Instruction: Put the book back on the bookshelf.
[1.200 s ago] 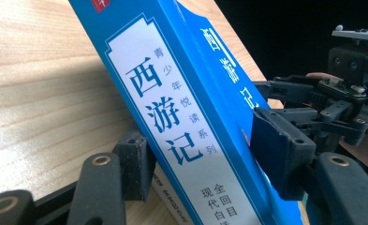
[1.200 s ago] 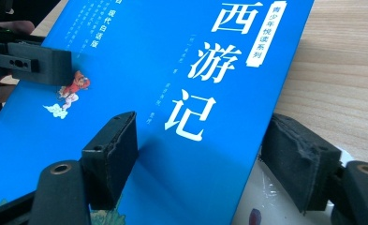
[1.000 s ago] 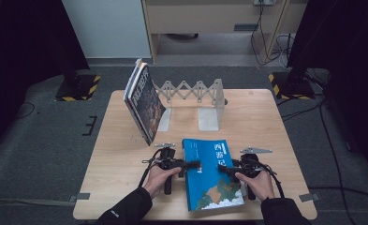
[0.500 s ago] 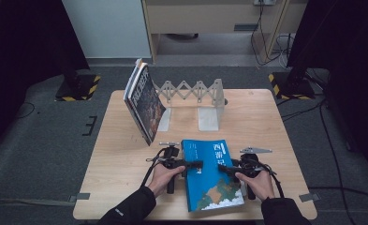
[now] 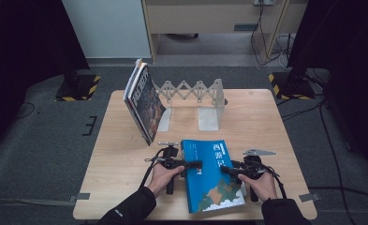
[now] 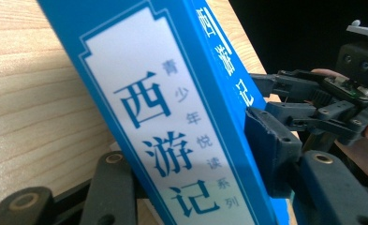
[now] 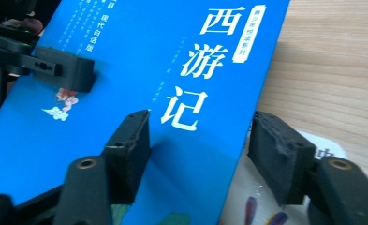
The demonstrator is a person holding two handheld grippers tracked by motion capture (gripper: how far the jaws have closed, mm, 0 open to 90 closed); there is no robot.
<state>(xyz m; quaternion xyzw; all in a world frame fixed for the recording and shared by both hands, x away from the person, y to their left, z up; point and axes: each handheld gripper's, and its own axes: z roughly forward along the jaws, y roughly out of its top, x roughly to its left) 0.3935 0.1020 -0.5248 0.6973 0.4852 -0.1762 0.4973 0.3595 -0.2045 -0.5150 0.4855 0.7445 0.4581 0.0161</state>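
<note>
Blue-covered book [image 5: 210,174] lies flat at the wooden table's [image 5: 266,117] 6 o'clock edge, the left gripper [image 5: 196,164] at its 9 o'clock edge and the right gripper [image 5: 224,169] at 3 o'clock, both with jaws half-open, just closing astride the book's edges, grip not yet certain.

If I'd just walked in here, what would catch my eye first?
Probably the bright blue book lying at the near edge of the wooden table, with the left gripper and right gripper closing their jaws on its two sides. Behind it, another book leans against a zigzag rack.
</note>
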